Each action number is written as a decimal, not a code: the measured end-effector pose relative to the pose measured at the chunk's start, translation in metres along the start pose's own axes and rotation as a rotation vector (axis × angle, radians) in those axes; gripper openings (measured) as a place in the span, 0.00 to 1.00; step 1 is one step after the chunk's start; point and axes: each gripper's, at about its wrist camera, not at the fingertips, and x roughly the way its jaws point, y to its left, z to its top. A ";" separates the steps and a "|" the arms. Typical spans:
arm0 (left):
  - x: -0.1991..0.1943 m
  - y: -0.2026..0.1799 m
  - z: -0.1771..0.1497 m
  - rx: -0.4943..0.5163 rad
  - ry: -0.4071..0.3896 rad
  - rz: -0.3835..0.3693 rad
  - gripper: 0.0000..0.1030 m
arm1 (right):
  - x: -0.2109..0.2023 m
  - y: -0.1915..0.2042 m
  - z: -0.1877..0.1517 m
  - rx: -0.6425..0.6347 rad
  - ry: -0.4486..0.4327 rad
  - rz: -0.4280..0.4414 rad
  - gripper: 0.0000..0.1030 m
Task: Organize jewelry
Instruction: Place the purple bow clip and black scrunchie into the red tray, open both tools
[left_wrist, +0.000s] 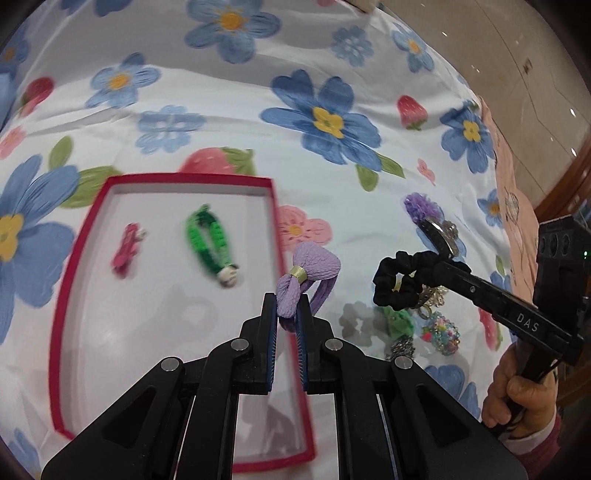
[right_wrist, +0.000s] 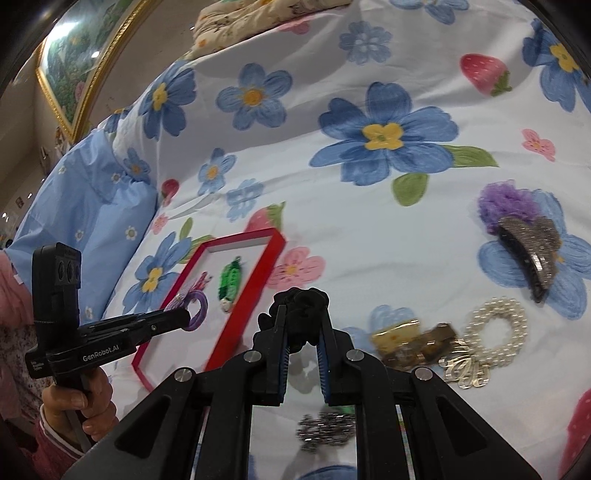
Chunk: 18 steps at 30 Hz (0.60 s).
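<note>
Left gripper (left_wrist: 287, 314) has its two fingers squeezed in on a lilac crinkled-fabric bow hair tie (left_wrist: 308, 275), gripping one lobe of the bow while the elastic loop sticks out to the right of the tips. It hangs above the right edge of the shallow red-rimmed white tray (left_wrist: 275, 206), which lies on the floral bedsheet (left_wrist: 229, 122). Inside the tray, a bright green braided hair loop (left_wrist: 208, 243) and a small pink bow clip (left_wrist: 127, 253) lie side by side, apart from each other.

Over on the right, the right gripper (right_wrist: 303, 325) is pinching a black fabric scrunchie (right_wrist: 301, 301), fingers nearly together, the scrunchie bunched at the tips and lifted off the sheet, just right of the tray. To its right on the sheet: a pearl bead ring (right_wrist: 495, 334), a glittery grey claw clip (right_wrist: 532, 254) touching a purple fluffy scrunchie (right_wrist: 506, 203), and gold clips (right_wrist: 413, 341), blurred.
</note>
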 end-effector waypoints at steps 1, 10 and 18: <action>-0.003 0.005 -0.002 -0.013 -0.003 0.004 0.08 | 0.003 0.005 -0.001 -0.006 0.004 0.009 0.12; -0.024 0.044 -0.017 -0.083 -0.021 0.047 0.08 | 0.026 0.042 -0.007 -0.031 0.041 0.076 0.13; -0.032 0.070 -0.024 -0.126 -0.028 0.066 0.08 | 0.043 0.068 -0.008 -0.065 0.065 0.115 0.13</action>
